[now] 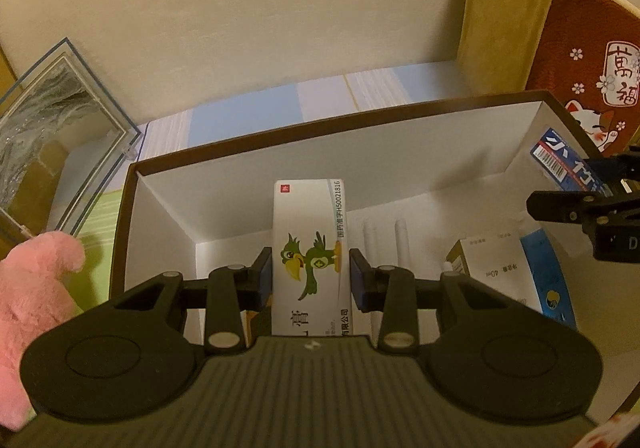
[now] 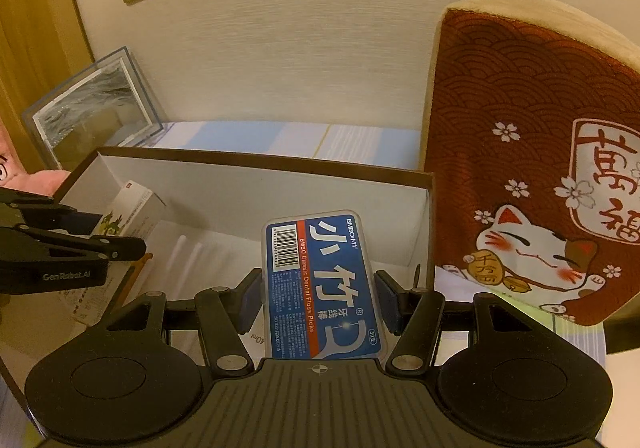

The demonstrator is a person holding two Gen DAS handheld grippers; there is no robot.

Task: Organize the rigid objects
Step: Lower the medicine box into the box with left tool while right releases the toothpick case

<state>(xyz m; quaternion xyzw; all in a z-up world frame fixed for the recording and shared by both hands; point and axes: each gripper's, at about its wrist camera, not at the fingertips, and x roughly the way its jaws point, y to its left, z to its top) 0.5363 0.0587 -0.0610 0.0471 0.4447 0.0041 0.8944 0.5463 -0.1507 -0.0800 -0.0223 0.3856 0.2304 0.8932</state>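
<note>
My left gripper [image 1: 311,272] is shut on a white medicine carton with a green parrot [image 1: 310,248], held upright over the open brown-rimmed white box [image 1: 280,151]. My right gripper [image 2: 318,294] is shut on a blue dental floss pick case [image 2: 320,280], held over the right part of the same box [image 2: 256,167]. The floss case also shows at the right in the left wrist view [image 1: 560,159]. The parrot carton shows at the left in the right wrist view [image 2: 132,207], with the left gripper's fingers [image 2: 80,244] on it.
Inside the box lie a white carton [image 1: 492,264], a blue item [image 1: 548,280] and white sticks [image 1: 384,236]. A pink plush [image 1: 28,288] is at the left, a clear picture frame [image 2: 96,99] at the back left, a lucky-cat cushion [image 2: 532,167] at the right. The wall stands close behind.
</note>
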